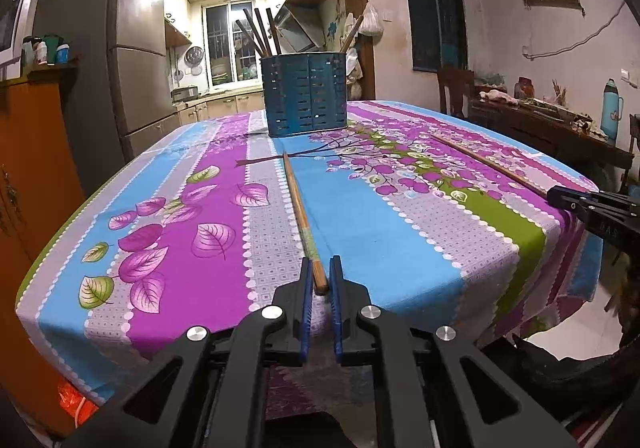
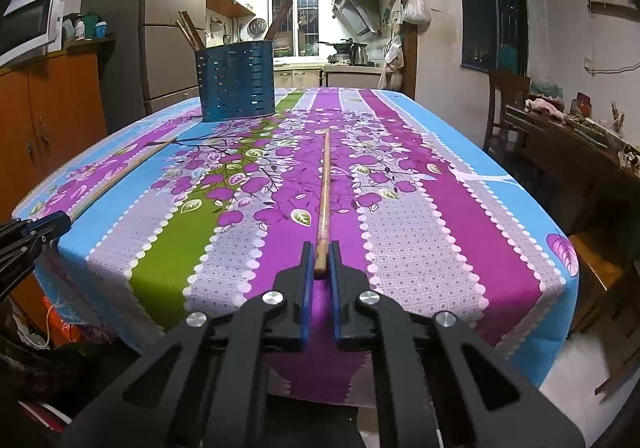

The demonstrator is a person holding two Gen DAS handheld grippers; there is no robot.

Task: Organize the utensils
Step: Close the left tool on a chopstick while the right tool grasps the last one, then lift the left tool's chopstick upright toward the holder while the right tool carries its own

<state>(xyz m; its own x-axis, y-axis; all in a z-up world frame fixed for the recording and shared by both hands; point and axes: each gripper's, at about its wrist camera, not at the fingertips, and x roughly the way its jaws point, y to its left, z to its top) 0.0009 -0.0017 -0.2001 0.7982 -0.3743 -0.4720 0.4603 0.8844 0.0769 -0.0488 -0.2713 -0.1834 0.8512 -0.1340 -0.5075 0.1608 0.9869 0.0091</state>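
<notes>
A blue perforated metal holder [image 1: 305,94], cylindrical with slotted walls, stands at the far middle of the counter [image 1: 400,232], which is draped in a soft cloth of purple, blue, grey and green stripes with leaf prints. Two slim wooden chopsticks lie on the cloth, both pointing toward the holder. The left tongs [image 1: 320,280] are narrowed on the near end of one chopstick [image 1: 302,208], whose tip stops just short of the holder's base. The right tongs [image 2: 321,264] grip the near end of the other chopstick [image 2: 325,184], well to the right of the holder. About five more brown sticks stand in the holder. Both tongs sit at the counter's near edge, where the cloth hangs down; between them and the holder the cloth is flat and open.
</notes>
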